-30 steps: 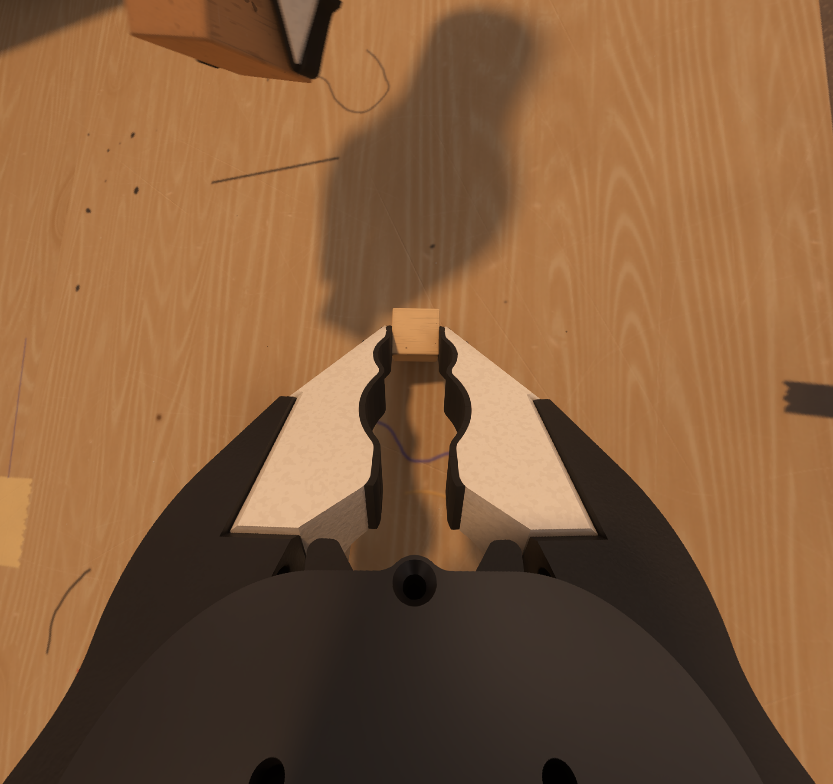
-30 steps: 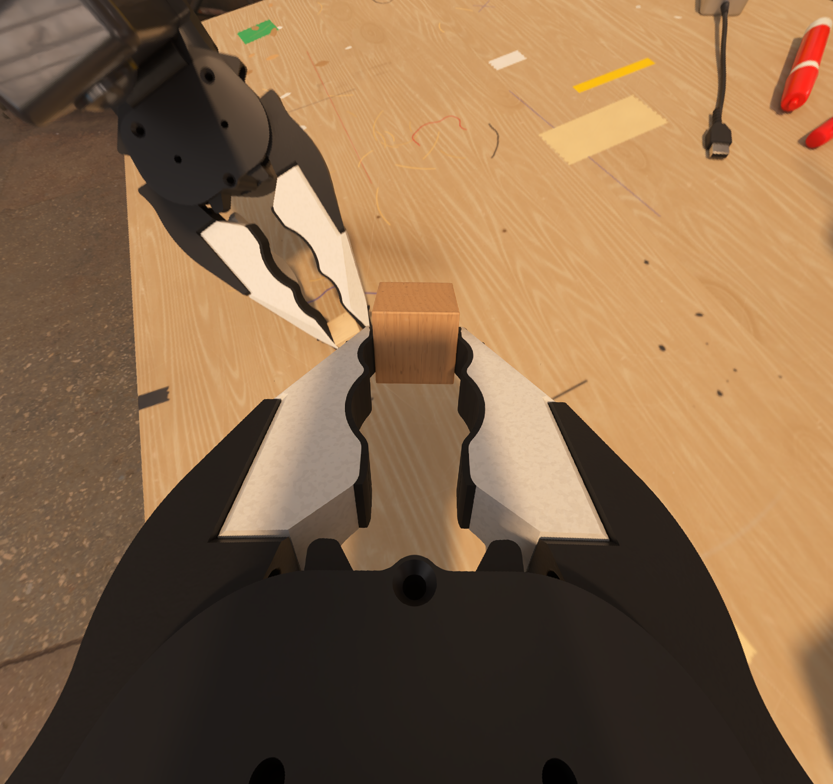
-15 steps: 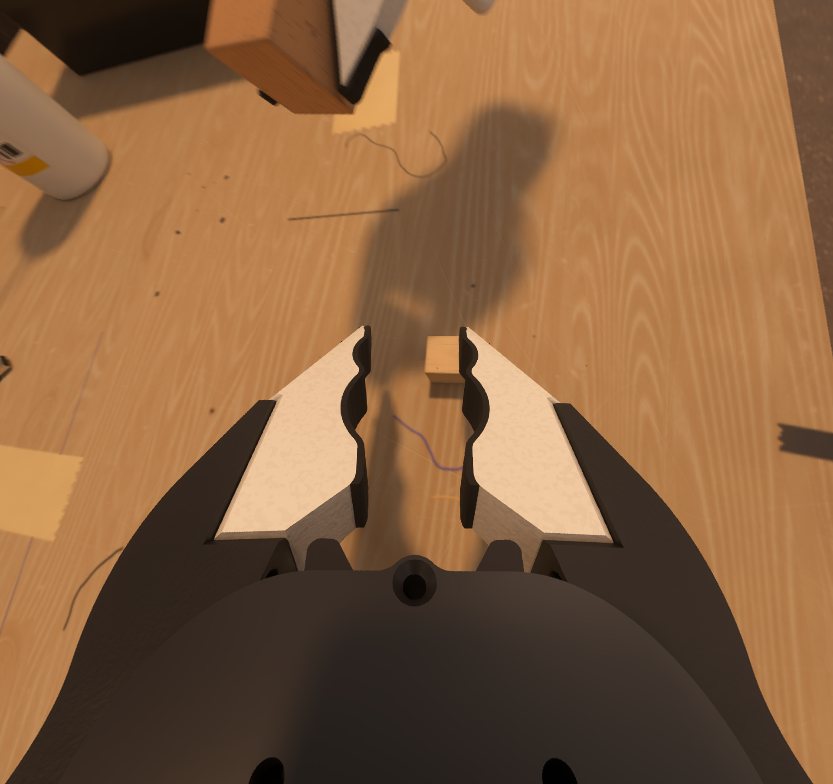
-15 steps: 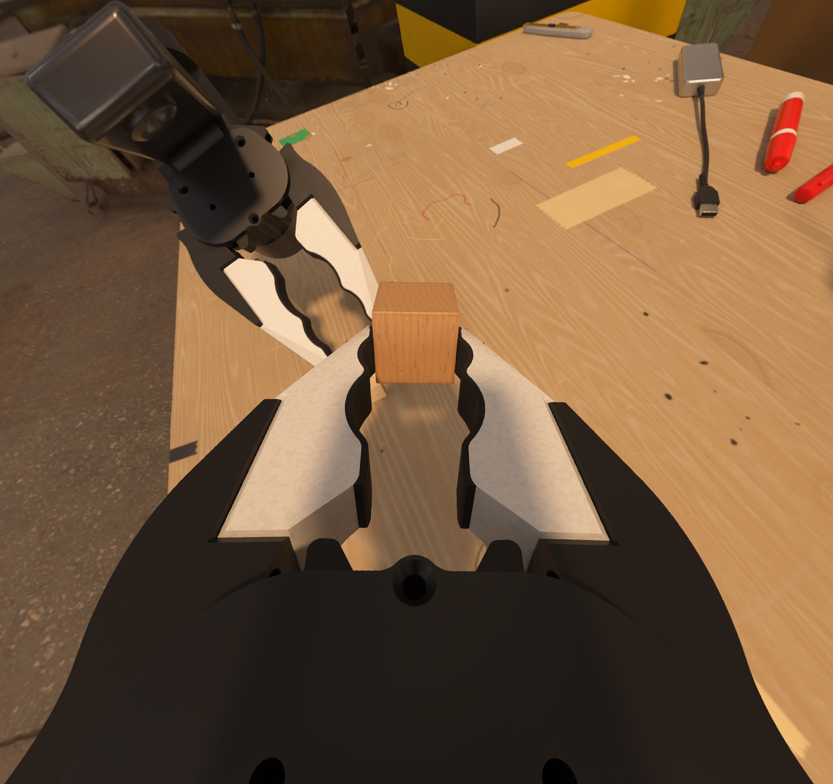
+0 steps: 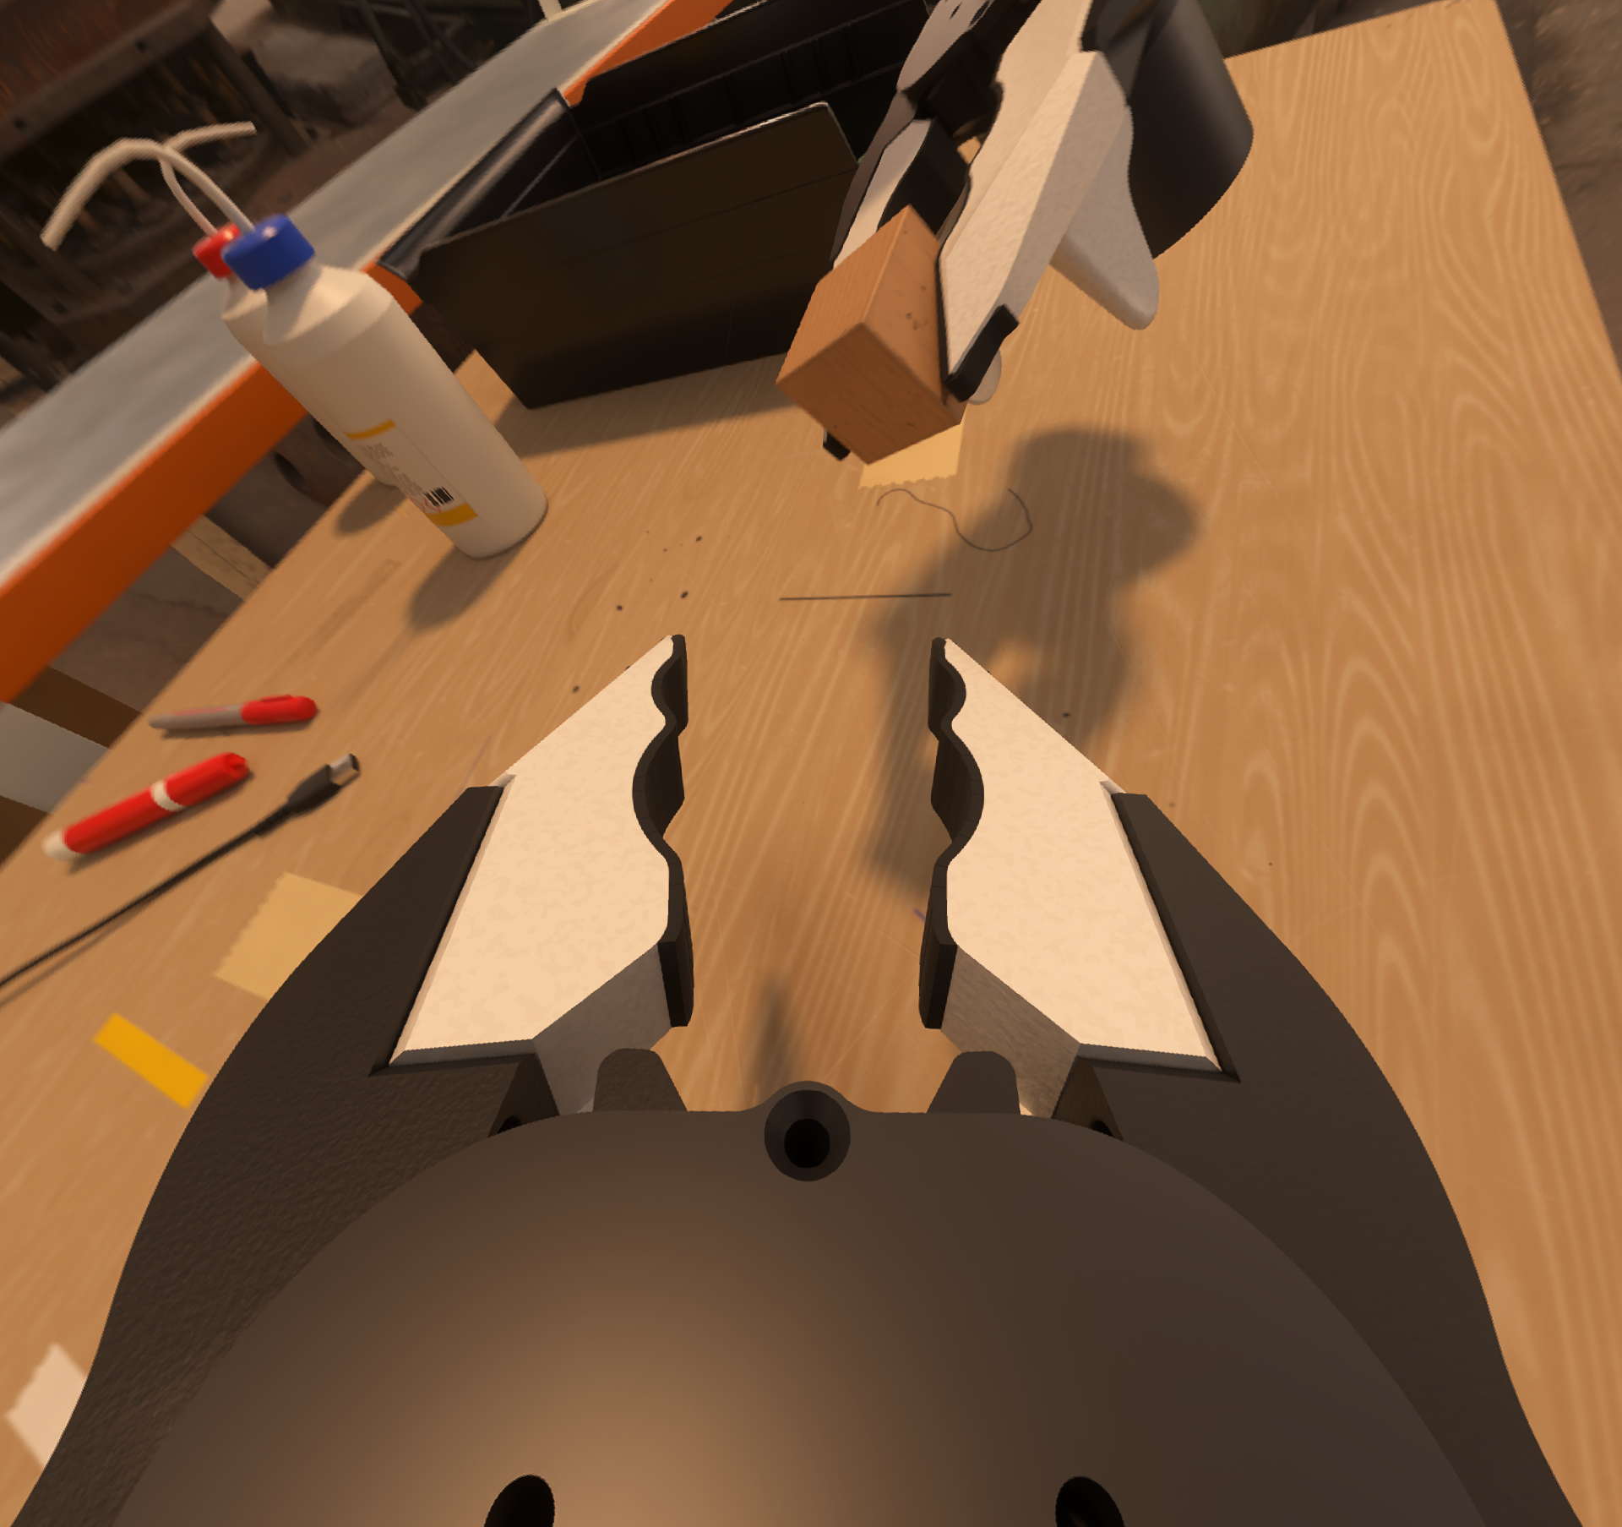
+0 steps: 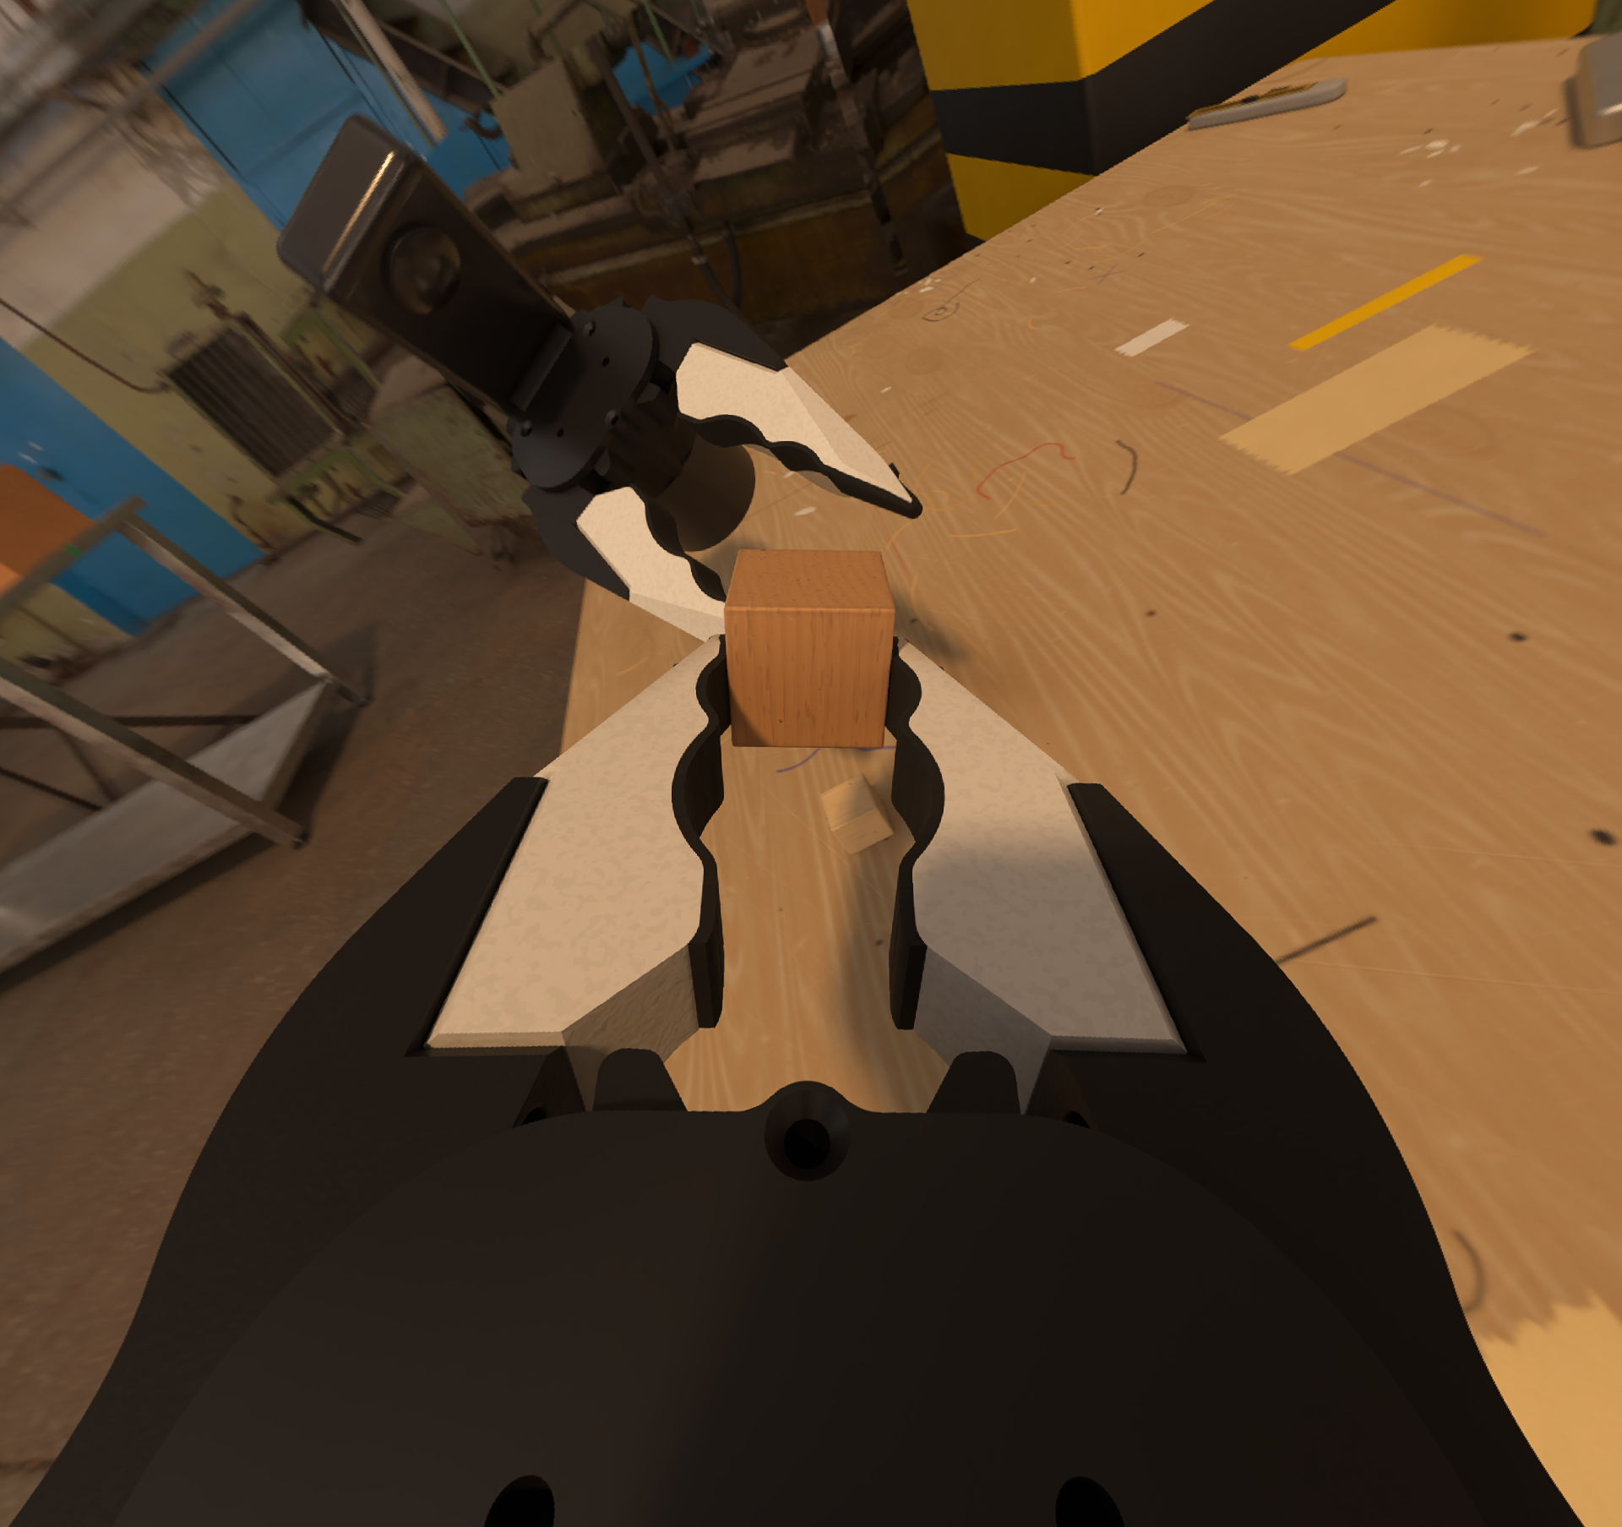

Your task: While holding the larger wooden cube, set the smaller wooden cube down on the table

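Observation:
My right gripper (image 6: 807, 651) is shut on the larger wooden cube (image 6: 807, 651) and holds it above the wooden table (image 6: 1229, 695). The smaller wooden cube (image 6: 856, 813) lies on the table below it, seen between my right fingers. My left gripper (image 5: 807, 651) is open and empty, raised above the table; the smaller cube is out of its view. In the left wrist view the larger cube (image 5: 878, 352) hangs ahead in the right gripper (image 5: 895, 405). In the right wrist view the left gripper (image 6: 790, 541) is open just behind the larger cube.
White squeeze bottles (image 5: 395, 396) and a black bin (image 5: 667, 256) stand at the table's far side. Two red markers (image 5: 149, 809) and a black cable (image 5: 307, 791) lie to the left. The table's edge (image 6: 579, 651) runs close to the cubes.
My left gripper has opened and let go of the smaller cube, which now rests on the table. The left gripper has lifted and tilted up. The right gripper still holds the larger cube.

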### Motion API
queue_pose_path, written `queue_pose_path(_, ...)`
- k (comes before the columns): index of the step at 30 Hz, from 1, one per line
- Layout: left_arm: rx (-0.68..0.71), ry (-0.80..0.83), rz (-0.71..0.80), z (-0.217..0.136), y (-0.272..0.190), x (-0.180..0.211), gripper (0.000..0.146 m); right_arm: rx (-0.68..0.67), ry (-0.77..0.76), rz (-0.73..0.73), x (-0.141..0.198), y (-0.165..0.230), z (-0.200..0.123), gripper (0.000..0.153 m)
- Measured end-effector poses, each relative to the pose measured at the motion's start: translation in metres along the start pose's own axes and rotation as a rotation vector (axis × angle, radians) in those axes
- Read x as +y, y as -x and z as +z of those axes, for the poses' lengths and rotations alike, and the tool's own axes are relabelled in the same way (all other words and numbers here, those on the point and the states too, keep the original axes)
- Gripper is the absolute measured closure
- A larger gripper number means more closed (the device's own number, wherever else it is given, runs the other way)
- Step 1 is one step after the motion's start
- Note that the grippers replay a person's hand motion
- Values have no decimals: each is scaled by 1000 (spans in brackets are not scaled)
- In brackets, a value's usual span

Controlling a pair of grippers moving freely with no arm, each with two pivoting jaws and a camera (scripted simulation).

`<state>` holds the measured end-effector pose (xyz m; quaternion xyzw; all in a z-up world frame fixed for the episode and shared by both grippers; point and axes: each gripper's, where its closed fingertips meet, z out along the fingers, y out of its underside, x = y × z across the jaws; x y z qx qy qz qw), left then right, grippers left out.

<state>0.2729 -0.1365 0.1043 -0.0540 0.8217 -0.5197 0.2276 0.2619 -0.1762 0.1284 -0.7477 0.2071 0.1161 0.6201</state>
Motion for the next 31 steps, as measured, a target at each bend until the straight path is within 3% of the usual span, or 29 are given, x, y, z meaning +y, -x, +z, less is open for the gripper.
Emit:
queue_pose_path(12,-28,-27,163,3,-13,-12,80,-106,14,91,5,12,20,118)
queue_pose_path(15,-24,-24,202,3,-17,-12,93,-95,7,85,4,11,21,118)
queue_pose_path(19,-53,-8,236,3,-15,-11,96,-41,11,19,4,8,20,118)
queue_pose_path(22,-2,-37,167,2,-17,-13,91,41,25,-127,1,7,18,118)
queue_pose_path(27,155,-130,-65,-5,-18,-21,89,46,-16,-243,-7,16,15,118)
queue_pose_path(31,245,-184,-144,-9,-22,-27,96,110,1,-402,-7,18,16,118)
